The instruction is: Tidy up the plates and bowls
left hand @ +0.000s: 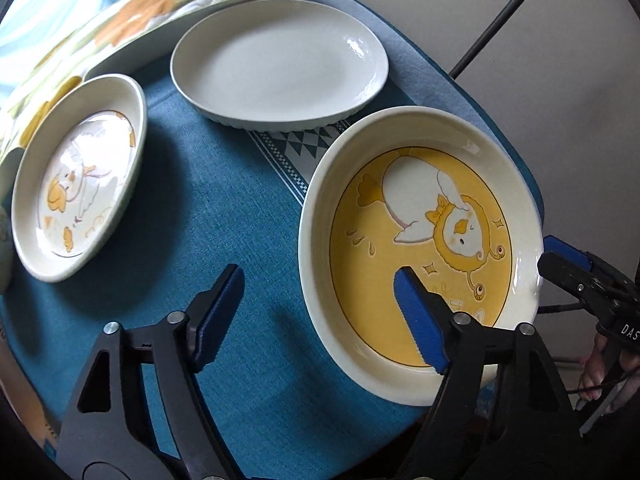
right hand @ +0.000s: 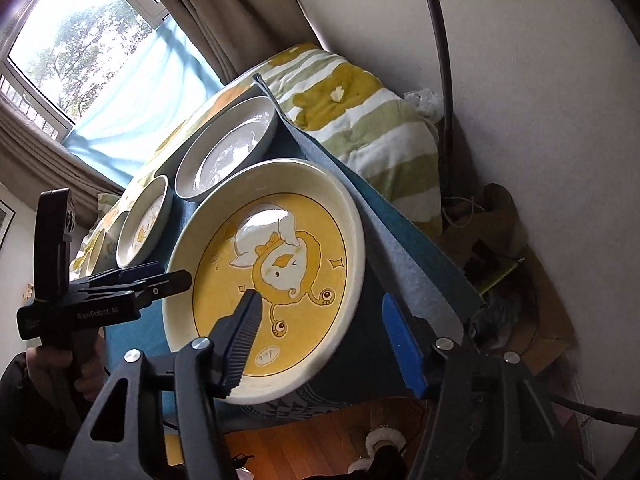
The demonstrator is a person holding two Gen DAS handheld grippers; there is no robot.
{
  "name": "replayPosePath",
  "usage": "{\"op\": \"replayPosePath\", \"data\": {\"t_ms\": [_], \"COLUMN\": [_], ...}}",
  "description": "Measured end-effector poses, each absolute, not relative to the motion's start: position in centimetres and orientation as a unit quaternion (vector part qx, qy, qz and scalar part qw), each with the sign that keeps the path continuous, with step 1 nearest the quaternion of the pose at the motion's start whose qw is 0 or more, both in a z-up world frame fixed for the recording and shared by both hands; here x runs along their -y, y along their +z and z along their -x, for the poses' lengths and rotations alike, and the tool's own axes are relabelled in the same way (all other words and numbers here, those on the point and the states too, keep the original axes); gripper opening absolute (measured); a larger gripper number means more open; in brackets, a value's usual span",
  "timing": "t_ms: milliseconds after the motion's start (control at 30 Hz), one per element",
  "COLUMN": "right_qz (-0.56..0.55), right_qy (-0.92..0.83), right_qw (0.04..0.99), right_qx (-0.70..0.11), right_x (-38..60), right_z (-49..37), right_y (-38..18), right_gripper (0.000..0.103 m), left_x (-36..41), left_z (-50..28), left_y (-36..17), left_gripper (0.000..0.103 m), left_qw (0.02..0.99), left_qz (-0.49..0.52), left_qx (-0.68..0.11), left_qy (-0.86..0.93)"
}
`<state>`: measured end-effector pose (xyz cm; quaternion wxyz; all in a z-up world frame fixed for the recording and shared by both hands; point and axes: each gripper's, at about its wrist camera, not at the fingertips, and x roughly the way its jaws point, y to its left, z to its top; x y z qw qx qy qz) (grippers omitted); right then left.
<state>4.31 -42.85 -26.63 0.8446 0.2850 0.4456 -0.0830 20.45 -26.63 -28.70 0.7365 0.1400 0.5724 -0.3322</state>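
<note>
A yellow duck plate (left hand: 420, 248) (right hand: 268, 276) sits at the near right of the blue tablecloth (left hand: 224, 216). A plain white plate (left hand: 280, 64) (right hand: 228, 148) lies behind it. A smaller white duck plate (left hand: 80, 172) (right hand: 146, 220) lies at the left. My left gripper (left hand: 320, 316) is open; its right finger hangs over the yellow plate, its left over the cloth. My right gripper (right hand: 320, 340) is open and straddles the yellow plate's near rim, one finger above the plate's inside, the other outside. It also shows at the plate's right edge in the left wrist view (left hand: 568, 268).
A green-and-white striped quilt (right hand: 360, 120) lies behind the table. More dishes stand at the far left (right hand: 96, 252). The table edge (right hand: 400, 232) runs close to the yellow plate, with a wall and black pole (right hand: 440, 40) beyond. Wooden floor (right hand: 300, 440) shows below.
</note>
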Motion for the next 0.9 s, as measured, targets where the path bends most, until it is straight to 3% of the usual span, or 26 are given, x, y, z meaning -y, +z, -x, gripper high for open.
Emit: {"op": "replayPosePath", "data": {"t_ms": [167,333,467,900], "right_qz": [-0.293,-0.287,-0.277,-0.233], "right_qy": [-0.068,-0.067,-0.073,-0.069], "right_qw": [0.841,0.838,0.839,0.848], "right_qx": [-0.45,-0.459,-0.463,-0.472], "right_x": [43.6,43.9,44.1,43.6], "right_z": [-5.5,-6.4,-6.5,-7.0], "right_y": [-27.8,-28.4,-28.7,-28.0], "right_gripper": [0.039,0.024,0.015,0.015], "left_x": [27.2,27.9,28.1,26.7], "left_z": [-21.6,-21.8,-22.2,-20.9], "left_y": [-30.1,-30.5,-30.6,-29.1], "left_gripper": [0.036,0.019,0.017,0.017], "left_qw": [0.724,0.717,0.717,0.732], "left_qz": [-0.141,-0.134,-0.127,-0.124], "left_qx": [-0.589,-0.59,-0.589,-0.571], "left_qy": [-0.33,-0.347,-0.352,-0.35]}}
